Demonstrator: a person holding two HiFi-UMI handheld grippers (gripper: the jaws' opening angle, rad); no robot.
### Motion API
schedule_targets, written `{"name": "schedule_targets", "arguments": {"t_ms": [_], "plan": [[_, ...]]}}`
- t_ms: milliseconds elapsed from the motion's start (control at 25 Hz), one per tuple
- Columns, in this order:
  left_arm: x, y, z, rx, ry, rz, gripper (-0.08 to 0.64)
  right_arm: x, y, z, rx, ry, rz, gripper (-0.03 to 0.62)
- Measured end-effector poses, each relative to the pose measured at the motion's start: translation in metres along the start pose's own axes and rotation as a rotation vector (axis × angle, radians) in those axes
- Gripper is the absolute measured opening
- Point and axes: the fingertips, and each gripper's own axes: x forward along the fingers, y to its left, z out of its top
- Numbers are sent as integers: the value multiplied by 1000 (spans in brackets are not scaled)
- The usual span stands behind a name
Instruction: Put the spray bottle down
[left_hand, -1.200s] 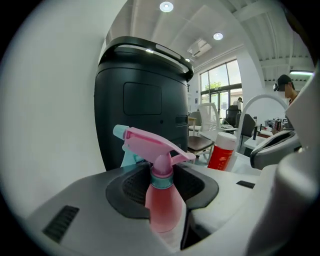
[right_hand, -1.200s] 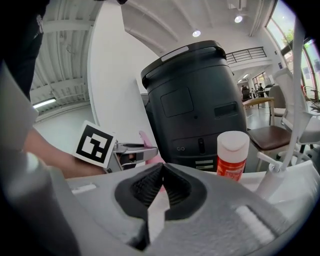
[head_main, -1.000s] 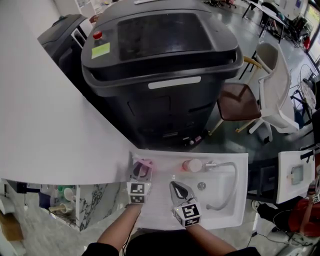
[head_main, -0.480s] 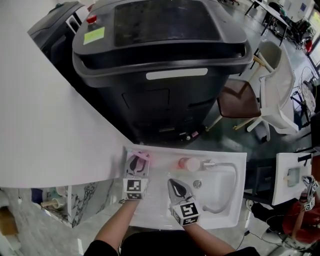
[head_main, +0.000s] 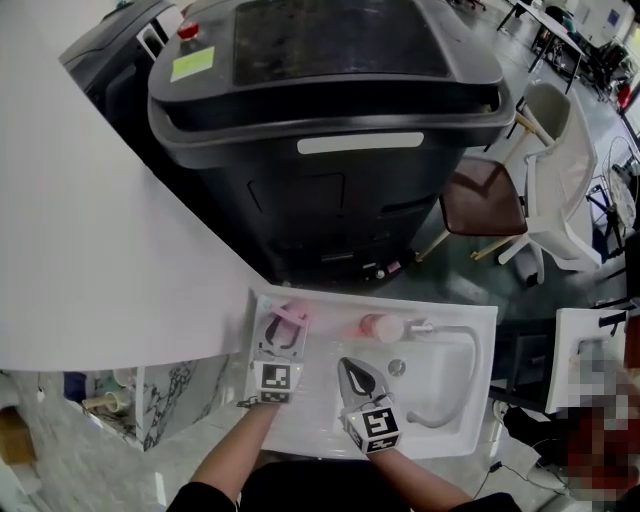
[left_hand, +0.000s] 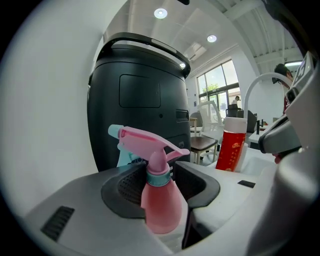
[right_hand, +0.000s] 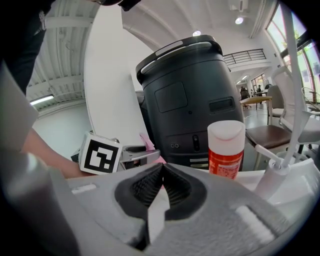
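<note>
Both left gripper (left_hand: 159, 175) jaws just eased apart, pink translucent plastic spray bottle (left_hand: 161, 207) upright between them (pads seem just off it); right gripper (right_hand: 162, 171) jaws pressed together, empty.

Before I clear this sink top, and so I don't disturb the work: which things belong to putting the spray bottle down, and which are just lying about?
In the job: spray bottle, at the sink's back left corner; left gripper, whose jaws have just been opening with the bottle between them.
Lying about: red bottle, tap, black machine, chair; right gripper, shut and empty.
</note>
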Motion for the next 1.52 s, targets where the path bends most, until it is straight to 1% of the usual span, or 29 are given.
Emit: {"name": "schedule_targets", "arguments": {"t_ms": [80, 240, 320, 520, 600, 760, 920, 1000, 1080, 1280, 1400, 1520], "plan": [[2, -2, -1, 5, 9, -11, 197, 1, -1, 1, 5, -7, 2, -2], [3, -6, -8, -16, 41, -37, 246, -2, 0, 0, 16, -7, 13, -2], [2, -7, -11, -22, 55, -49, 257, -4, 2, 0, 17, -11, 20, -2], [0, -8, -15, -21, 73, -41, 291, -15, 4, -4, 19, -15, 32, -2], [0, -6, -18, -45, 82, -28, 306, -19, 3, -8, 28, -10, 31, -2], [-6, 1, -25, -131, 110, -10, 319, -27, 8, -12, 24, -1, 50, -2], [-16, 4, -20, -134, 102, -5, 324, -34, 13, -15, 18, 6, 56, -2], [-26, 5, -16, -143, 94, 1, 324, -37, 18, -15, 12, -2, 58, -2], [-39, 3, -13, -169, 91, 5, 324, -42, 23, -16, 6, -7, 60, -2], [-81, -18, -4, -220, 92, -23, 324, -59, 38, -15, 6, -12, 46, -2], [-106, -27, 4, -247, 68, -22, 324, -69, 43, -15, 13, -23, 23, -2], [-132, -33, 10, -293, 44, -24, 324, -82, 45, -17, 27, -36, -7, -2]]}}
